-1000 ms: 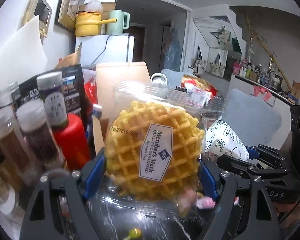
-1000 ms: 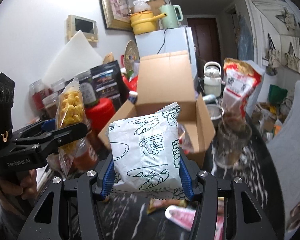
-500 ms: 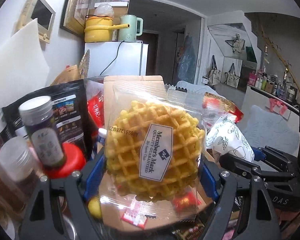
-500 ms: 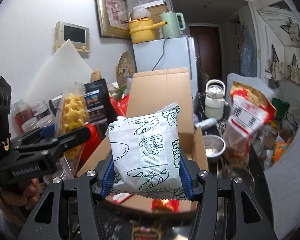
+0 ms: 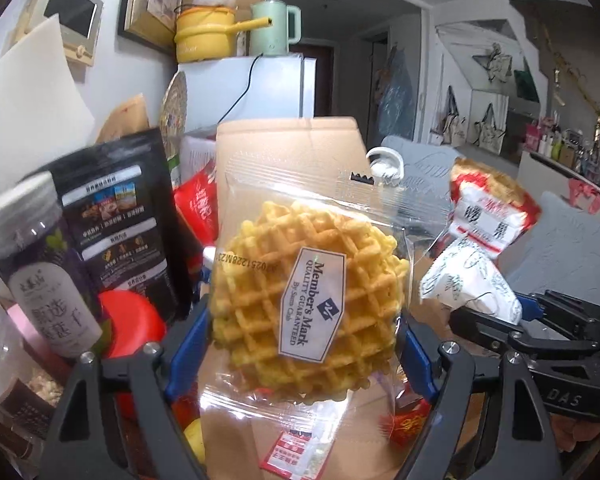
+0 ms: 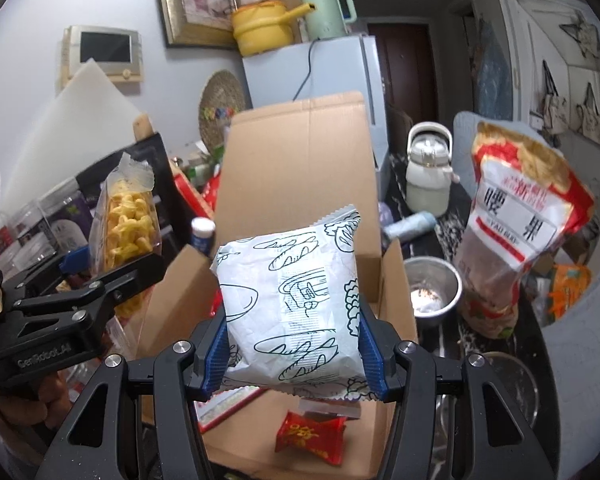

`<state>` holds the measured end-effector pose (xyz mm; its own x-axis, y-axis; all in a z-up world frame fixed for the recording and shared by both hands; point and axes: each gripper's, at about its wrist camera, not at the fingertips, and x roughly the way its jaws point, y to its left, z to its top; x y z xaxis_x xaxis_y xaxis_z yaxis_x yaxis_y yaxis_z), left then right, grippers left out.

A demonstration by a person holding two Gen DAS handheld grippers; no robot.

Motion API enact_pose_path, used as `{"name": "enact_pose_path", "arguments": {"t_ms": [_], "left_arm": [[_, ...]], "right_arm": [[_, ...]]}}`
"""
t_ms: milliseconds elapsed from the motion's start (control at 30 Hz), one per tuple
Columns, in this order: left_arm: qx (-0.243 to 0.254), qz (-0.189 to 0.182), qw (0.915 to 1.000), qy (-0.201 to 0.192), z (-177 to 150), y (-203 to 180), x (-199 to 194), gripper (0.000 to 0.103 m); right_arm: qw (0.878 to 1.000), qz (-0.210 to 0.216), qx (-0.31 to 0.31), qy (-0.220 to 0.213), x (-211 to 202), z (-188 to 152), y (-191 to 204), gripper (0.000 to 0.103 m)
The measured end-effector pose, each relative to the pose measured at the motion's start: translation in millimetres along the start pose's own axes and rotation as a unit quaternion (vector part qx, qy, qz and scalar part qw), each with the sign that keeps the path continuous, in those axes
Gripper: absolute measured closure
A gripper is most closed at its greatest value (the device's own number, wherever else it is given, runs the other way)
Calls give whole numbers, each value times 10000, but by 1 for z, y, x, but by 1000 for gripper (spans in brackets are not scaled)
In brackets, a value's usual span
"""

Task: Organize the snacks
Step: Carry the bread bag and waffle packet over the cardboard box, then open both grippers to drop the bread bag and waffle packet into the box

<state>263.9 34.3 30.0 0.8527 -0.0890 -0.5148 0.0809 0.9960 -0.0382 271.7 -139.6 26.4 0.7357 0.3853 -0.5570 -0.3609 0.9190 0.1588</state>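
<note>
left jaws clamp waffle pack (image 5: 306, 312); right jaws clamp bread packet (image 6: 292, 312); right view shows steel cup (image 6: 434, 290).

Both wrist views give me a strong fisheye bend: the door frames and the fridge (image 6: 312, 80) curve inward, and the corners go to black. The light is even, soft indoor light from overhead, fairly bright on the pale wall (image 6: 32, 20), dimmer toward the dark doorway (image 6: 404, 64) at the back. Glare streaks run across the clear wrapper of the waffle pack (image 5: 300, 300) in my left view. The bottle (image 5: 44, 272) and black pouch (image 5: 116, 216) at the left edge are smeared with motion blur. The white snack bag (image 6: 292, 304) is sharp, with shadow beneath it inside the cardboard box (image 6: 300, 168).
</note>
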Motion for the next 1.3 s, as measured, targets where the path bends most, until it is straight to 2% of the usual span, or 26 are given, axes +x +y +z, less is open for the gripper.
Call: {"name": "enact_pose_path", "arguments": {"t_ms": [400,700,833,900,933,1300], "left_arm": [[96,139,9974,697,-17,-1,50,20],[195,279,9940,1044,-26,-6,68,20],[151,320,9914,1263,-27,-7,79,20],[112,276,9904,1353,-28,-5,80,20],[92,241,9898,1399,-28,-5,81,20],[184,467,9924,1119,-18,-13,55,16]], "right_arm": [[9981,0,33,613,42,-14,-7,48],[9956,-98,5,929,59,-22,-7,46],[9949,-183,-1,997,63,-23,-7,40],[9953,-206,15,949,59,-21,-7,26],[9955,-250,21,913,58,-20,-8,23],[9958,-471,150,771,32,-19,-11,22]]}}
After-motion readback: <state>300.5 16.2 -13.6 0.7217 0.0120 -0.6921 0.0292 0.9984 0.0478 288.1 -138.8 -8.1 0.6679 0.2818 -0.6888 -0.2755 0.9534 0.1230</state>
